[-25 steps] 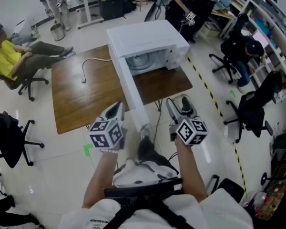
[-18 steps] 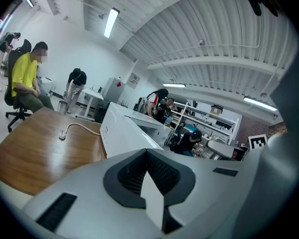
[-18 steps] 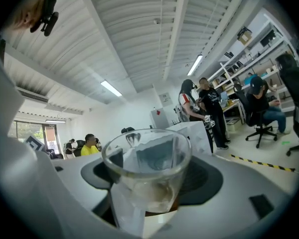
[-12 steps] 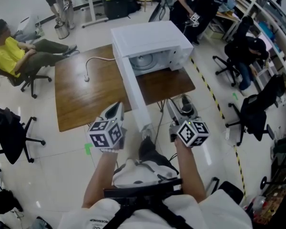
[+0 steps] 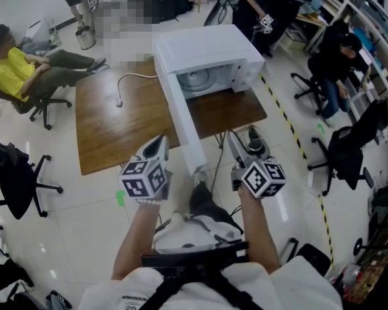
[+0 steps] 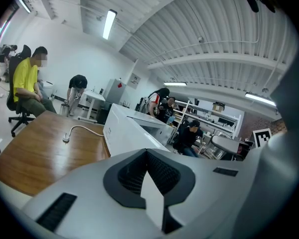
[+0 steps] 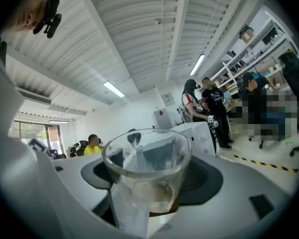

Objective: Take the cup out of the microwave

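Note:
A clear glass cup (image 7: 145, 176) stands upright between the jaws of my right gripper (image 5: 244, 148), which is shut on it. The hand holds it low, in front of the table's near edge. The white microwave (image 5: 207, 47) sits at the far side of the wooden table (image 5: 116, 131). Its door (image 5: 184, 128) is swung wide open toward me, and a glass turntable (image 5: 195, 79) shows inside the cavity. My left gripper (image 5: 156, 150) hovers left of the door's end. Its dark pads (image 6: 132, 171) meet at the tip with nothing between them.
A white cable with a plug (image 5: 119, 102) lies on the table left of the microwave. A person in yellow (image 5: 16, 73) sits at the far left, and others stand or sit at the back right. Office chairs (image 5: 346, 150) and yellow-black floor tape (image 5: 291, 134) flank the table.

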Tool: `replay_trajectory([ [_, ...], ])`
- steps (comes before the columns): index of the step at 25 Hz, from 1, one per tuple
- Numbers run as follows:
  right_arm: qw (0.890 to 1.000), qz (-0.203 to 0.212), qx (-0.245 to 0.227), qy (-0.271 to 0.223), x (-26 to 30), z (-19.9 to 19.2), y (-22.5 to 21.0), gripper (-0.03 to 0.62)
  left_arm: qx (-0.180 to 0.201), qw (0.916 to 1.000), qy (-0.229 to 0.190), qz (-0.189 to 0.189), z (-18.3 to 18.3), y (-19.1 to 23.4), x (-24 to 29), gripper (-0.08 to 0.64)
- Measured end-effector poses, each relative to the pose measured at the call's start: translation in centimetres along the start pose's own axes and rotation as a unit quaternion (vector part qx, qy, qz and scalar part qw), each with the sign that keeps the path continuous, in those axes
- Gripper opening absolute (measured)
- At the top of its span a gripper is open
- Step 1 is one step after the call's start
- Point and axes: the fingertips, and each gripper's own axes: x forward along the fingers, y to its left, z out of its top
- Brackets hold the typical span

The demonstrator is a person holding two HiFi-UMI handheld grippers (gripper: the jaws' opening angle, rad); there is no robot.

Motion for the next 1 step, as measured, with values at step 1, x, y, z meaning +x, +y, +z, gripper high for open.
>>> replay_trajectory([
  [1, 1.000, 0.000, 0.001, 0.000, 0.02, 0.00, -0.05, 0.374, 0.000, 1.0000, 0.000, 0.000, -0.03, -0.01, 0.04, -0.012],
])
